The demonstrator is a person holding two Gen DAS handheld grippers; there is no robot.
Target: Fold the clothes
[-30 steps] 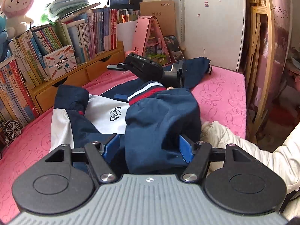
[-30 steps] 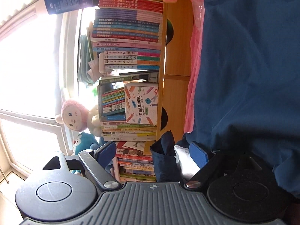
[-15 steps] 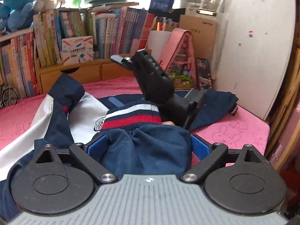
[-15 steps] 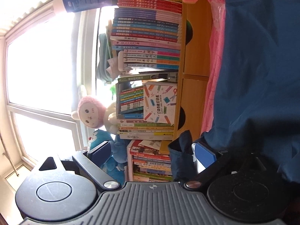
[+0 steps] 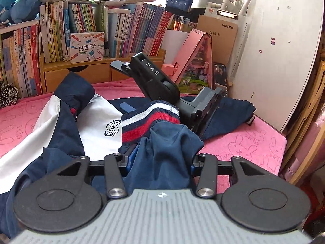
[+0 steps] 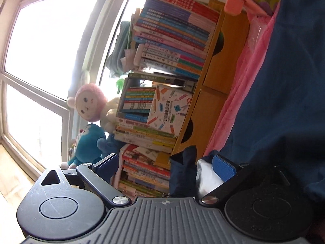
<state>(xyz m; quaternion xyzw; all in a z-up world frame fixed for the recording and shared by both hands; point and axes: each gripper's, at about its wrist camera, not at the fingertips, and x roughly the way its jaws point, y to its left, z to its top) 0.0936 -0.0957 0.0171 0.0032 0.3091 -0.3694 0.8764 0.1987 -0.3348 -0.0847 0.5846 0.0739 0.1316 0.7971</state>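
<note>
Pink bunny-print desk (image 5: 243,142) carries my navy-and-white jacket (image 5: 97,122); left claw (image 5: 160,160) clamps its sleeve for folding, right claw (image 6: 164,162) gapes, pinning cloth.

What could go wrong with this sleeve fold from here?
The left gripper pinches only bunched navy fabric of the jacket, so the sleeve may slip free. The right gripper is open and rolled sideways, partly draped by the jacket; its finger could snag and drag the fold.

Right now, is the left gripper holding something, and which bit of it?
Yes. The left gripper holds the navy jacket by a bunched fold of its navy cloth, just below the striped cuff.
</note>
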